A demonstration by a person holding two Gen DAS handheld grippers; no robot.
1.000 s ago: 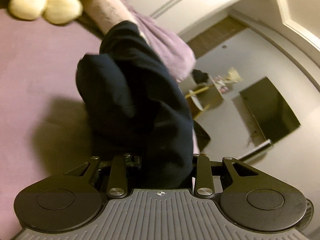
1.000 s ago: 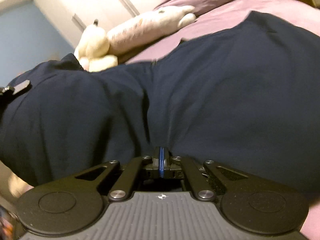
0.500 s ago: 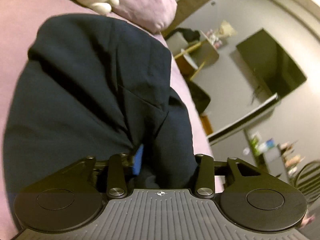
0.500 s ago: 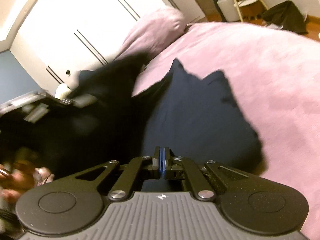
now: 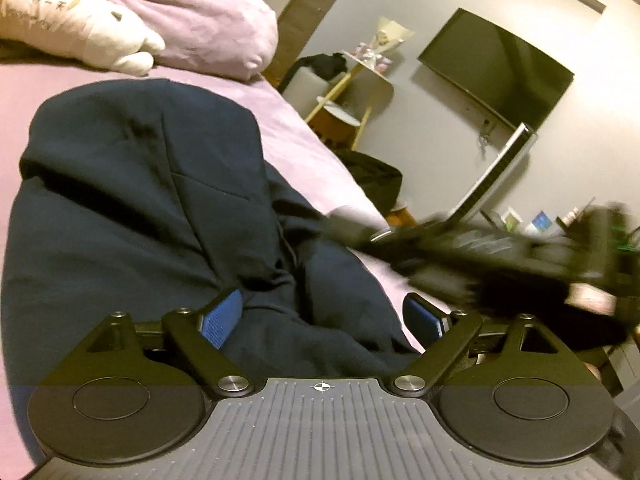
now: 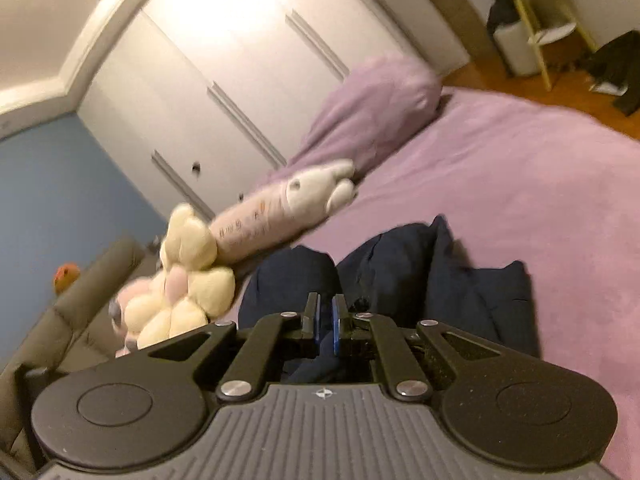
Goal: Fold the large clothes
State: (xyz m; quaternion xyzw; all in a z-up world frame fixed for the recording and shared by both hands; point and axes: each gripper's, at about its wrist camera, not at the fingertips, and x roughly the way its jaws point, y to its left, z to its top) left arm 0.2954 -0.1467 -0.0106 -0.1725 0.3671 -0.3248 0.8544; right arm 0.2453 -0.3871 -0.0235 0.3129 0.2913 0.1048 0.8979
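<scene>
Navy fabric fills the space nearest the left gripper point(image 5: 326, 316), whose blue-padded fingers point(image 5: 222, 316) stand wide apart with the dark garment point(image 5: 140, 208) bunched loosely between them, not pinched. In the right wrist view the right gripper point(image 6: 325, 322) has its two blue pads drawn close, a narrow slit showing between them; dark cloth lies just under and behind them, but whether any fold is caught in that slit cannot be told. The garment lies crumpled in a low heap on the lilac bedspread point(image 6: 520, 184), its folds uneven. A blurred black shape, apparently the other gripper point(image 5: 500, 256), crosses the right side of the left wrist view above the bed's edge. Beyond the heap, a long pale plush toy point(image 6: 280, 216) lies along the bed, with a cream stuffed animal point(image 6: 188, 284) touching its near end and a lilac pillow point(image 6: 372, 112) at its far end. White wardrobe doors point(image 6: 240, 60) stand behind, and a dark wall-mounted screen point(image 5: 496, 68) hangs opposite.
</scene>
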